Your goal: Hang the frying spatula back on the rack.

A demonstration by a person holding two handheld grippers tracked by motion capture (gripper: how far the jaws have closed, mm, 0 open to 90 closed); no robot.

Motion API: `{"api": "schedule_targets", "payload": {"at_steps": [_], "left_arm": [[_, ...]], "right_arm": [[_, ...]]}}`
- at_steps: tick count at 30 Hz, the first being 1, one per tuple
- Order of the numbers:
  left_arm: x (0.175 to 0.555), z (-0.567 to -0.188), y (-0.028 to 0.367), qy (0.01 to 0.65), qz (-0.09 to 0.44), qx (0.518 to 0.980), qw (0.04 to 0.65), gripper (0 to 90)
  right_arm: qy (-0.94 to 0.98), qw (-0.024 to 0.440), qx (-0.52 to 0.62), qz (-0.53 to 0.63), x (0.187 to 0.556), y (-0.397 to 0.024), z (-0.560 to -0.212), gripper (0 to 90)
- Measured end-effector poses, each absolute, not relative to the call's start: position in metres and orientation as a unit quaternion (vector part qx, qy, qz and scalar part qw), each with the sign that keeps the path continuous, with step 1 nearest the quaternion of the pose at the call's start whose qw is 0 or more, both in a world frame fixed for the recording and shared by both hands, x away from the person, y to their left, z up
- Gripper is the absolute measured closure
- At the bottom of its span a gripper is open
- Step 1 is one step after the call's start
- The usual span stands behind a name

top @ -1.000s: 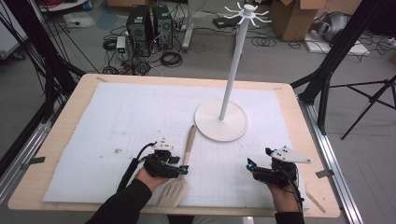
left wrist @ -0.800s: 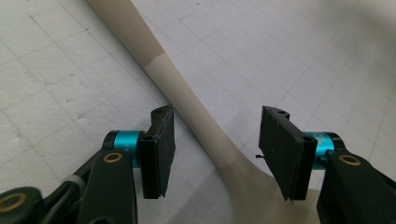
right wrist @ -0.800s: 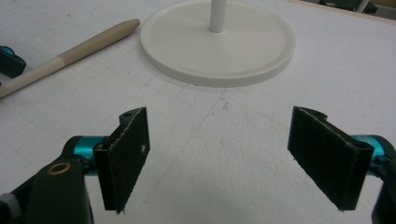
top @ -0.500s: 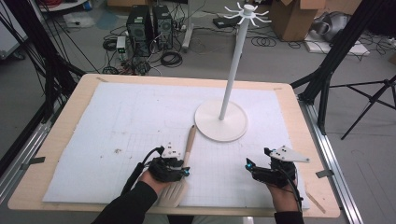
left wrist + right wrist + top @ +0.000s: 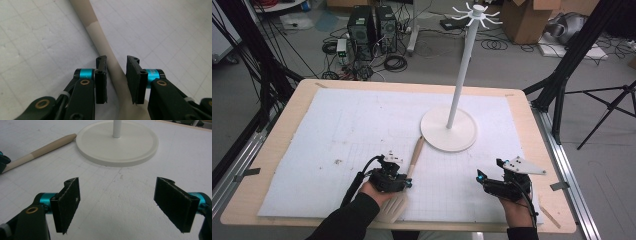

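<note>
A spatula lies on the white mat, with its wooden handle (image 5: 416,152) pointing at the stand's base and its cream head (image 5: 393,207) near the front edge. My left gripper (image 5: 408,179) straddles the spatula's cream neck (image 5: 93,30). In the left gripper view its jaws (image 5: 116,62) have just been closing around the neck. The left pad sits against it and a thin gap remains at the right pad. My right gripper (image 5: 479,179) rests at the front right, and in its own view the jaws (image 5: 116,195) stand wide open with nothing between them. The handle (image 5: 42,148) lies ahead to the left.
A white hook stand rises from a round base (image 5: 448,128) behind the spatula, and the base (image 5: 117,145) lies straight ahead in the right gripper view. The wooden table's edge (image 5: 272,150) frames the mat. Computers and cables are on the floor beyond.
The left gripper has shifted slightly toward the front over the spatula's neck. The right gripper has not moved.
</note>
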State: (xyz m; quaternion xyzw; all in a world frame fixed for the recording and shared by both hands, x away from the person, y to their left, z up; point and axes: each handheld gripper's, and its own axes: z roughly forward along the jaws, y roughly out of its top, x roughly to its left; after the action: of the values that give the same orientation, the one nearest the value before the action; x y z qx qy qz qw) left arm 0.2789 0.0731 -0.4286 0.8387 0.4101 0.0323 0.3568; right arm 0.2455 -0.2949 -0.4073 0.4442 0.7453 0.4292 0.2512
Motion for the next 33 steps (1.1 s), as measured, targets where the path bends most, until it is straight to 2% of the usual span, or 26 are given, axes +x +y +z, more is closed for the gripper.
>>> {"api": "schedule_targets", "payload": {"at_steps": [15, 23, 25, 27, 30, 33], "left_arm": [[0.275, -0.422, 0.092, 0.385, 0.029, 0.860, 0.333, 76.6], [0.276, -0.420, 0.089, 0.377, 0.031, 0.871, 0.314, 76.2], [0.276, -0.419, 0.086, 0.368, 0.046, 0.874, 0.315, 64.6], [0.278, -0.418, 0.086, 0.378, 0.046, 0.865, 0.327, 60.9], [0.281, -0.420, 0.087, 0.378, 0.047, 0.866, 0.323, 61.6], [0.278, -0.423, 0.087, 0.365, 0.045, 0.875, 0.315, 68.4]], "right_arm": [[0.748, 0.248, 0.444, 0.427, 0.246, -0.293, -0.408, 20.0], [0.749, 0.246, 0.445, 0.425, 0.247, -0.293, -0.408, 20.1], [0.750, 0.244, 0.444, 0.425, 0.247, -0.293, -0.408, 20.1], [0.750, 0.244, 0.444, 0.425, 0.247, -0.293, -0.408, 20.1], [0.751, 0.244, 0.444, 0.424, 0.246, -0.293, -0.408, 20.1], [0.751, 0.244, 0.445, 0.423, 0.247, -0.294, -0.409, 20.1]]}}
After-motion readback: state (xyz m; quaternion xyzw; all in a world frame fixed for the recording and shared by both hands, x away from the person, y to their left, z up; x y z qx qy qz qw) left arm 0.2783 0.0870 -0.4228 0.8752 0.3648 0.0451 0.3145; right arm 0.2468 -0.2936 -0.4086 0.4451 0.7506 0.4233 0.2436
